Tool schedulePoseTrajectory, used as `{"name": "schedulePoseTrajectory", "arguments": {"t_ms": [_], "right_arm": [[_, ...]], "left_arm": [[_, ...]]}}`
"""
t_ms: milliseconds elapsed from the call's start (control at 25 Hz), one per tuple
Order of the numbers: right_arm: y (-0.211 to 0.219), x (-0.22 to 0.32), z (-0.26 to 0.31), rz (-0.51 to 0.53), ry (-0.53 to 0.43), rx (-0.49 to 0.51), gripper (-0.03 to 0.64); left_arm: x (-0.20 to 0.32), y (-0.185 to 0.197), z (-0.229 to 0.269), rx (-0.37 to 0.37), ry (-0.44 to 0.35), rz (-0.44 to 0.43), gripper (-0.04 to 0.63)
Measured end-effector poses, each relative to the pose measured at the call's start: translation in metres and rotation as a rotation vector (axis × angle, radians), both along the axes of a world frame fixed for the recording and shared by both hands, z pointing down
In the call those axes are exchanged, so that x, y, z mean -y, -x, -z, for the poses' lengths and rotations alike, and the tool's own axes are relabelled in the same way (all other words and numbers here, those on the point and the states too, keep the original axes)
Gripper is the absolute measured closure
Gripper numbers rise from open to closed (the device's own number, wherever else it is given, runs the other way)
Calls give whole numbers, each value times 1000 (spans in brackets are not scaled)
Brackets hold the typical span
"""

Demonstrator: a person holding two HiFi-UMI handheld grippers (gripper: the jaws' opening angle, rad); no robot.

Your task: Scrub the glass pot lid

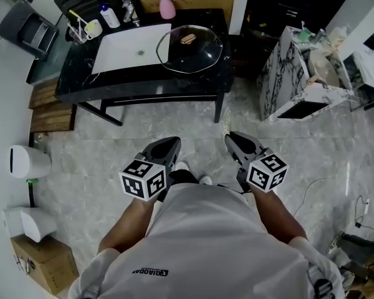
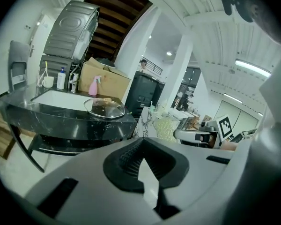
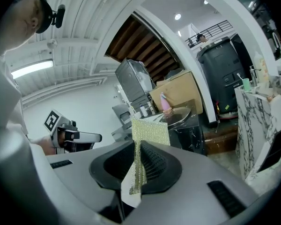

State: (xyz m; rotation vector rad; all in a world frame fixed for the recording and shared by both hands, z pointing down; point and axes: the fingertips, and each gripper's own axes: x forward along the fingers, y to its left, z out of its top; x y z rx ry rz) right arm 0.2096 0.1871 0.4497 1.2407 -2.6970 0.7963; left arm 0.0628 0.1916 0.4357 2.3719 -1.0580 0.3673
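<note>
Right claw (image 3: pixel 136 150), held waist-high pointing forward, pinches a scrub pad (image 3: pixel 150 131).

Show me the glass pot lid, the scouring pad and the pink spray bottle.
glass pot lid (image 1: pixel 202 55), head view, glass dome.
scouring pad (image 3: pixel 151 131), right gripper view, upper flap.
pink spray bottle (image 1: pixel 167 6), head view, body.

Glass pot lid (image 1: pixel 190 48) lies on the table (image 1: pixel 143 86), right part, overlapping the sink (image 1: pixel 128 50) right edge. Spray bottle (image 1: pixel 167 4) far behind lid. Cup (image 1: pixel 92 28) at sink's far-left corner. Cabinet (image 1: pixel 293 80) right of table. Left gripper (image 1: pixel 171 143) and right gripper (image 1: pixel 232 139) near, well apart from table.
</note>
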Motion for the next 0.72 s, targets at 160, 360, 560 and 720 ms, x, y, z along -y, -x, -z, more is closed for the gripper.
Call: {"name": "schedulePoseTrajectory", "arguments": {"t_ms": [160, 360, 560, 720], "right_arm": [[-4, 15, -2, -5, -14, 1, 551], [-9, 40, -6, -38, -22, -8, 551], [2, 73, -5, -45, -31, -20, 551], [12, 110, -1, -47, -22, -39, 551]], "left_arm": [[16, -1, -5, 5, 6, -2, 583], [45, -8, -10, -25, 9, -20, 583], [83, -9, -12, 6, -18, -59, 583], [128, -2, -5, 18, -44, -77, 583]]}}
